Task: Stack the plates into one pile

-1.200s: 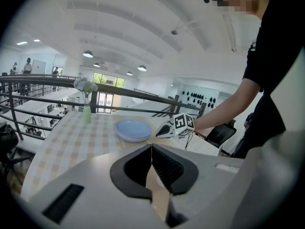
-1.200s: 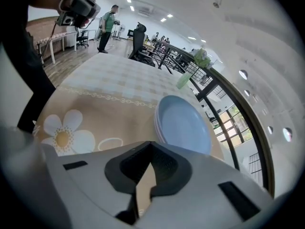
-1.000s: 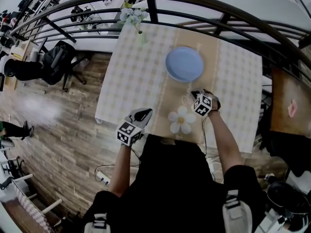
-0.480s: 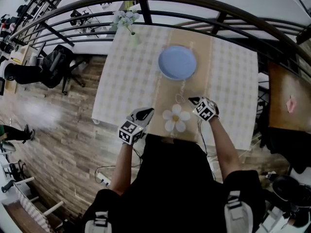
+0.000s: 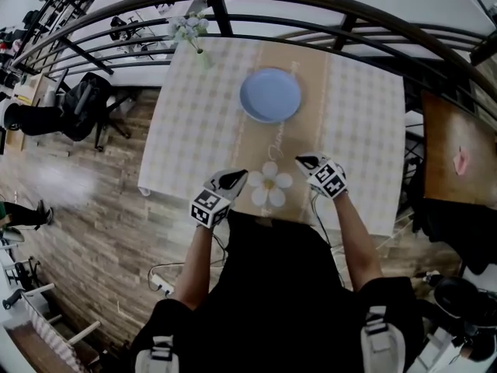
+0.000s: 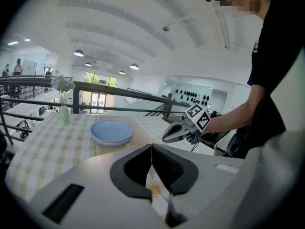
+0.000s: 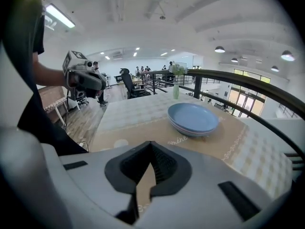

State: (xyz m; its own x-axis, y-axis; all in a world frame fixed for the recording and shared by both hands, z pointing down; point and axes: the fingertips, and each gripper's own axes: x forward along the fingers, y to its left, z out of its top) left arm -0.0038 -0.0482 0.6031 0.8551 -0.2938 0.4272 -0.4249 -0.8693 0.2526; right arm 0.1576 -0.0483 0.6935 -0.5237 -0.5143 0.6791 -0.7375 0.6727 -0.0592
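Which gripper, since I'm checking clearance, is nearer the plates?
Right, slightly. The right gripper is below-right of the plates in the head view, apart from them; the left gripper is below-left, a little farther back.

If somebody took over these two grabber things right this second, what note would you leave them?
Left gripper: shut, empty, at the table's near edge.
Right gripper: shut, empty, also at the near edge.
Plates: one pile, blue one on top, toward the far side of the table, apart from both grippers.
Done: no loose plate in view, so the stacking looks finished.
Left: probably nothing; maybe check that the pile sits even.
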